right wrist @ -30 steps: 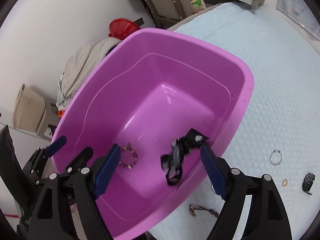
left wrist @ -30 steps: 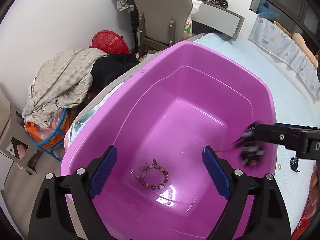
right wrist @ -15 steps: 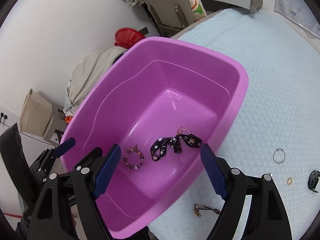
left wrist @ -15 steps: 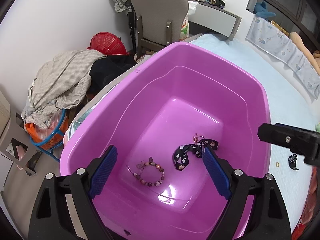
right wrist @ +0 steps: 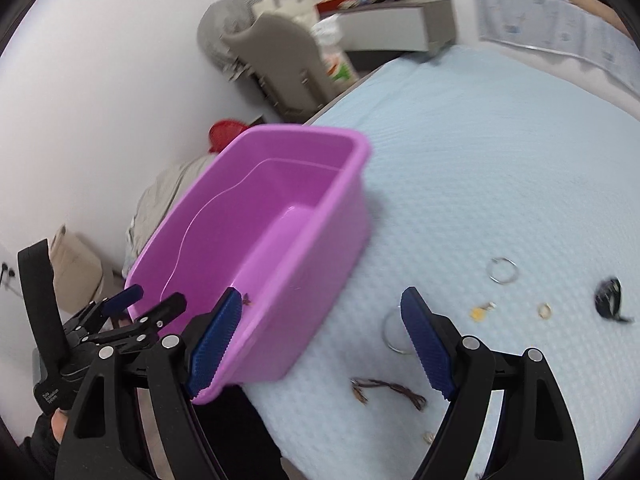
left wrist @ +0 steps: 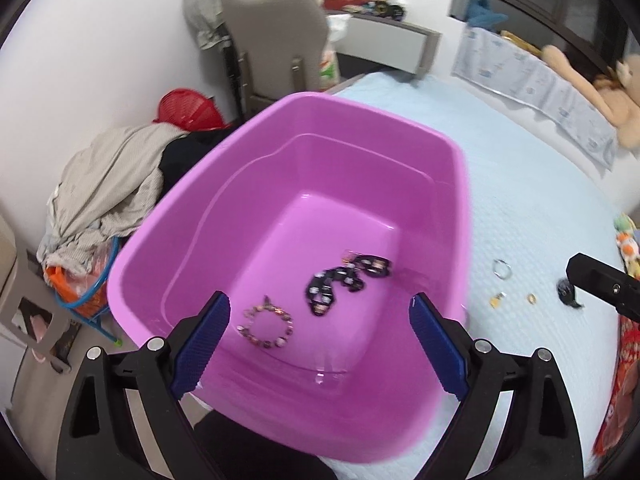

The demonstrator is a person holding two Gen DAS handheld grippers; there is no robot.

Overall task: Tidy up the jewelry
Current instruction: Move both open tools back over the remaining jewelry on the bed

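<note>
Jewelry sits in two places: inside the purple tub and loose on the pale blue bedspread. In my left wrist view the tub fills the middle of the frame, and on its floor lie a beaded bracelet, lower centre, and a black patterned ribbon piece just to its right, the two near each other but apart. My left gripper hangs over the tub's near rim with its blue pads spread wide and nothing between them. In my right wrist view the tub stands at the left centre, and my right gripper is likewise released, jaws wide and empty, one pad in front of the tub's near corner, the other over the spread. Right of the tub on the bedspread I see a silver hoop, a small gold ring, a little gold charm, a dark watch-like piece (too blurred to be sure) and a thin brown chain at the lower centre. A larger ring lies partly behind my right pad.
</note>
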